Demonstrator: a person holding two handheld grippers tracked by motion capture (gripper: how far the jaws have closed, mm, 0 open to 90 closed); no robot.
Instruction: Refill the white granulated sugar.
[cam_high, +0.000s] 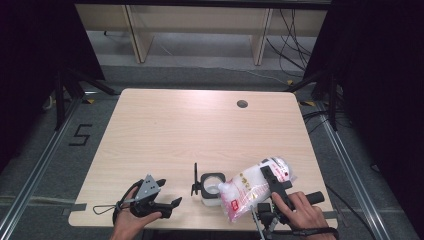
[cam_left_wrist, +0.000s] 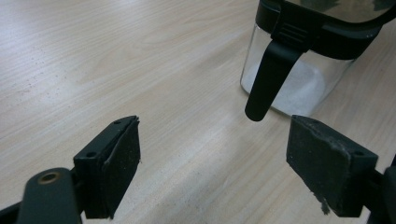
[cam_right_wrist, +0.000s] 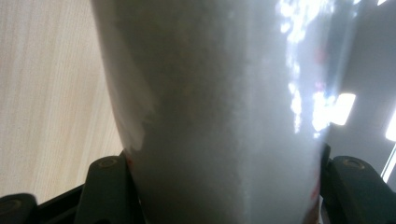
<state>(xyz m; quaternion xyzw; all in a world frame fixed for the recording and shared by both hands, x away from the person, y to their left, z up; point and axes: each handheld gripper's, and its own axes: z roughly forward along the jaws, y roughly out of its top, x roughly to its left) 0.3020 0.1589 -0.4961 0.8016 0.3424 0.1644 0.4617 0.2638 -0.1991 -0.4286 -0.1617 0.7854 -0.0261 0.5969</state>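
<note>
Step in hand, as I read it: tip the bag (cam_high: 255, 187) of white granules into the glass jar (cam_high: 212, 189) near the front edge of the tabletop (cam_high: 190, 130).

Right tool (cam_high: 270, 182) is pinching the bag around its middle; in the right gripper view the jaws sit either side of the plastic w/ the white fill bulging between them. Bag lies slanted, lower end down at the jar's right side, touching or v. close to the rim, upper end w/ red print up and to the right. Can't tell if the bag's corner is cut open or where the opening sits.

Left tool (cam_high: 167, 192) is spread, holding nothing, resting low on the tabletop left of the jar. Left gripper view: jar stands just ahead and right of the jaws, black collar on top, black lid flap or handle (cam_left_wrist: 268, 79) hanging down its side, a thin layer of white already at the bottom.

To do it well, imo:
- Bring left tool in and steady the jar by the glass wall below the collar, not the hanging flap; the jar looks light and could skid.
- Get the bag's mouth over the jar opening before raising the far end.
- Lift slowly; granules surge once they start.
- Keep the squeeze mid-bag moderate, since too hard could burst out a clump.
</note>
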